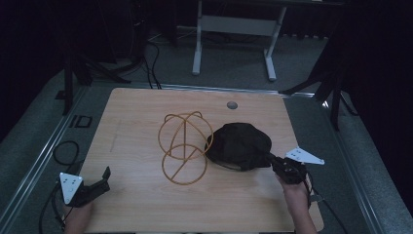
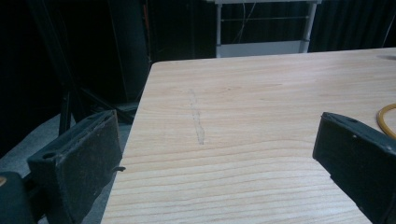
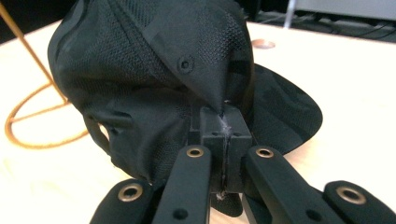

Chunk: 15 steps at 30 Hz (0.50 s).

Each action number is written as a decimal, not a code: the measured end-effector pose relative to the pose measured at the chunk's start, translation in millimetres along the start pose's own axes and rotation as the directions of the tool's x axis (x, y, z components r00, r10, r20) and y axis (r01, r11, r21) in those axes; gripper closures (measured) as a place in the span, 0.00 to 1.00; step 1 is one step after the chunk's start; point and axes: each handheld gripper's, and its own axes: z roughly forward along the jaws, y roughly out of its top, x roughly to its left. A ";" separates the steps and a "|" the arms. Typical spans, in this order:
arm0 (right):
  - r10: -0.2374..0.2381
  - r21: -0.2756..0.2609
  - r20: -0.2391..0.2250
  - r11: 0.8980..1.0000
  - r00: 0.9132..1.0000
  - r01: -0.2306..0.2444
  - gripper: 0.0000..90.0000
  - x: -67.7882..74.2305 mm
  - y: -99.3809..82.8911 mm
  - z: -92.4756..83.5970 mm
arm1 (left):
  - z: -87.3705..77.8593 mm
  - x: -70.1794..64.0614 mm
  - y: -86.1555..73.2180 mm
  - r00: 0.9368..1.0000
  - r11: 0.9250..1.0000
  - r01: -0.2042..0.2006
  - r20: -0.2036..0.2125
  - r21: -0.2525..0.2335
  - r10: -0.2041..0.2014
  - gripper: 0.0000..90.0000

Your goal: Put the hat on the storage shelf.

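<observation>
- The wooden table (image 1: 136, 204) spans the middle of the high view, with bare board at its lower left and its load gathered near the centre, so both hands can reach in from the bottom edge.
- The black cap (image 1: 239, 145) lies just right of centre, crown bunched and brim flat on the wood. It touches or overlaps the right side of the wire stand; which one I cannot tell. My guess is that it is meant to go over the stand.
- The gold wire stand (image 1: 184, 147) sits at centre, a base ring with crossed hoops rising from it, seemingly a form for the cap.
- The right gripper (image 1: 272, 161), at lower right, has its jaws pressed together on a fold of cap fabric, a thin pinch that can lift or drag the soft crown.
- The left gripper (image 1: 103, 179), at lower left, rests with jaws spread wide and nothing between them, well apart from the stand, apparently waiting to steady it.
</observation>
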 end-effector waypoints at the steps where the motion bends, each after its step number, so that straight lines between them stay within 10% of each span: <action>1: 0.005 -0.008 0.001 1.000 1.000 -0.005 1.00 -0.5 2.9 -2.8 | -0.1 0.0 0.0 1.000 1.000 0.000 -0.001 -0.001 0.000 0.02; 15: 0.113 -0.167 -0.004 0.980 0.994 -0.112 1.00 -7.6 44.6 -42.1 | 0.1 -0.3 -0.1 1.000 1.000 -0.003 0.003 -0.001 0.003 0.02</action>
